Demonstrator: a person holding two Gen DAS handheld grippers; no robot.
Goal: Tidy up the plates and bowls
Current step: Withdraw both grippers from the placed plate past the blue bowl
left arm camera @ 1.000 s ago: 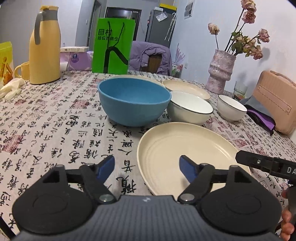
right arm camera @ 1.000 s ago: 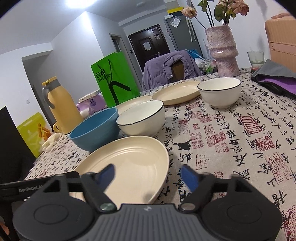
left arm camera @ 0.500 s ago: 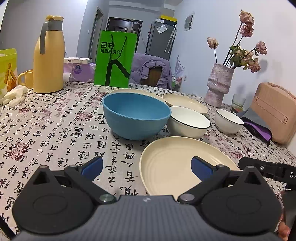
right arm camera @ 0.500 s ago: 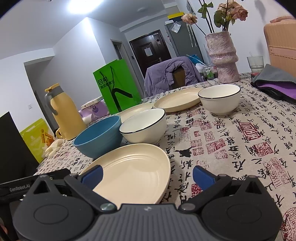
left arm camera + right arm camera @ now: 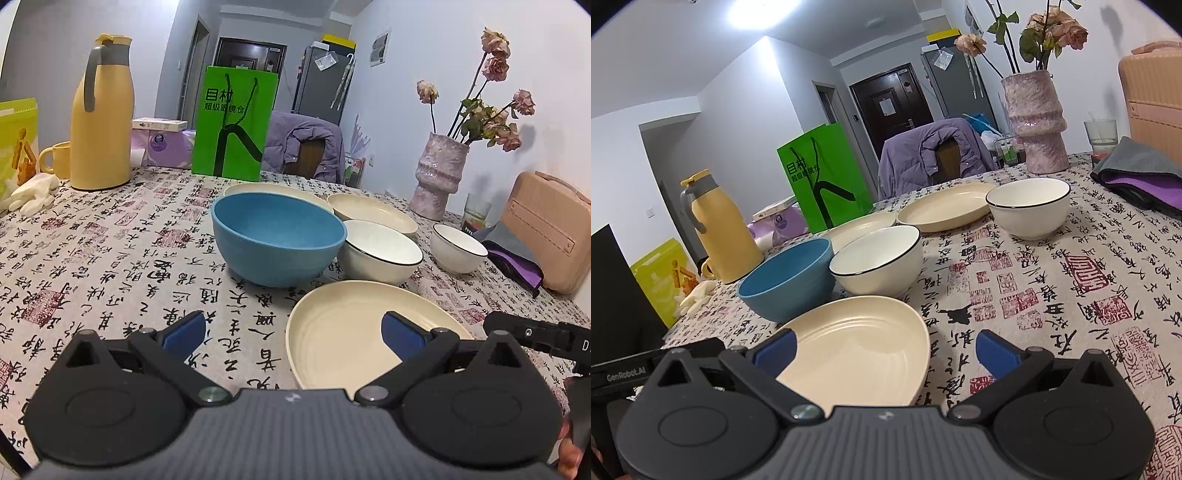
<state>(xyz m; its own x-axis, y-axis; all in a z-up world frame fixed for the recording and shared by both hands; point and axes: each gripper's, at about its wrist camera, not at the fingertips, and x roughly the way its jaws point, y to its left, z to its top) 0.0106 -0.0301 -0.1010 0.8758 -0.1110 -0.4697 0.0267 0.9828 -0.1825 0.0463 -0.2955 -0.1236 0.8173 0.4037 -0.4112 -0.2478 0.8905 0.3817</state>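
Sitting nearest both cameras is the round cream plate (image 5: pixel 354 332), glossy with faint ridged rings, lying flat on the calligraphy-printed tablecloth (image 5: pixel 110 258). Just behind it the matte blue bowl (image 5: pixel 277 243) is standing beside a white black-rimmed bowl (image 5: pixel 380 251); a smaller matching bowl (image 5: pixel 1028 206) is sitting apart, near two more cream plates (image 5: pixel 942 208) at the back. The green paper bag (image 5: pixel 236 122) is showing "目村" in pale print, and the strip by the right camera is reading "GenRobot.AI". The left gripper (image 5: pixel 293 334) is hovering low, angled gently down, jaws having just been opening and now spread wide with nothing between the pads. The right gripper (image 5: pixel 884 349) is mirroring it over the plate's edge, jaws likewise just opened wide, gripping nothing.
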